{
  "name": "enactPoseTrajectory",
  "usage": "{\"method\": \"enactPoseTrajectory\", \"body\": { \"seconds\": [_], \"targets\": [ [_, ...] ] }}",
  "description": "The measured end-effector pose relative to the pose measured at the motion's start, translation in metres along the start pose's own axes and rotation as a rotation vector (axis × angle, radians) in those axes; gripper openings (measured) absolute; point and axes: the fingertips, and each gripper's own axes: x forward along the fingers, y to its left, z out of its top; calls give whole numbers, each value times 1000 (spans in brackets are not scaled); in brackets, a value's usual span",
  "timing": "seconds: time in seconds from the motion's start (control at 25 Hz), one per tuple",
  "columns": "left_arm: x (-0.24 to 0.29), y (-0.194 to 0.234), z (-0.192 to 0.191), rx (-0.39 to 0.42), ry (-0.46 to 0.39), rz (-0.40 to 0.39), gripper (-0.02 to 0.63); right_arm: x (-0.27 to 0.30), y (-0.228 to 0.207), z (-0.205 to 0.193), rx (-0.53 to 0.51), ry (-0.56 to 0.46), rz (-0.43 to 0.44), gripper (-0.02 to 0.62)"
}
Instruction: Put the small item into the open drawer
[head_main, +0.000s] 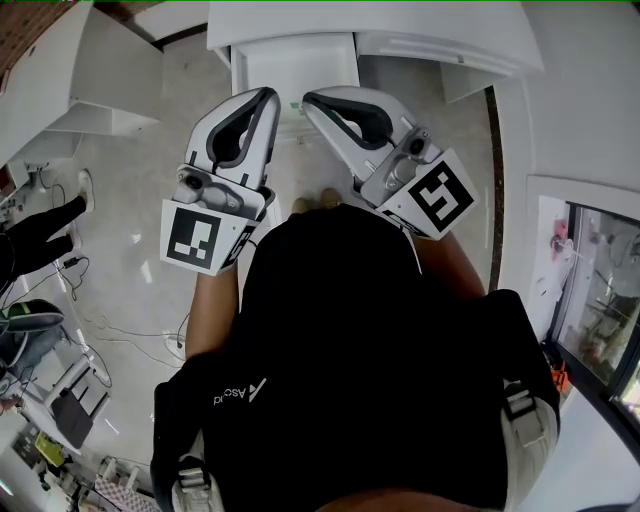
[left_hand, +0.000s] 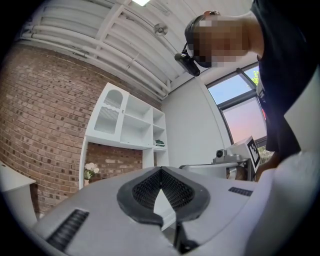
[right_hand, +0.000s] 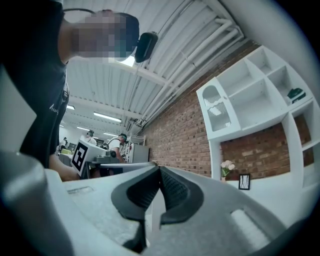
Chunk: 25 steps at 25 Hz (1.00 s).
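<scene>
I hold both grippers up in front of my chest, and they point toward a white drawer unit (head_main: 295, 60) at the top of the head view. My left gripper (head_main: 272, 95) is shut, its dark pads meeting at the tips (left_hand: 161, 170) with nothing between them. My right gripper (head_main: 307, 101) is shut too, its tips (right_hand: 160, 168) together and empty. The two sets of tips sit close side by side, just short of the unit's front. No small item shows in any view. I cannot see inside the drawer.
A white shelf unit (left_hand: 125, 120) stands against a brick wall (right_hand: 175, 130), with flowers (right_hand: 227, 165) and a small frame (right_hand: 244, 181) beneath it. Cables and another person's dark leg (head_main: 40, 235) lie on the floor to the left. A window (head_main: 600, 290) is at right.
</scene>
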Motion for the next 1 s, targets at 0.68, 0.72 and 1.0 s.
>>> {"method": "enactPoseTrajectory", "body": {
  "seconds": [0.68,0.72,1.0],
  "targets": [
    [2,-13,2,5,1,-30,-2,-15,-1,3,-10,-16,-41,2],
    [2,-13,2,6,0,-29,-2,-16,-1,2,-10,-16,-42,2],
    [6,-14,0,8,2,-27,-2,-19,-8,1,-5,-18,-51,2]
  ]
}}
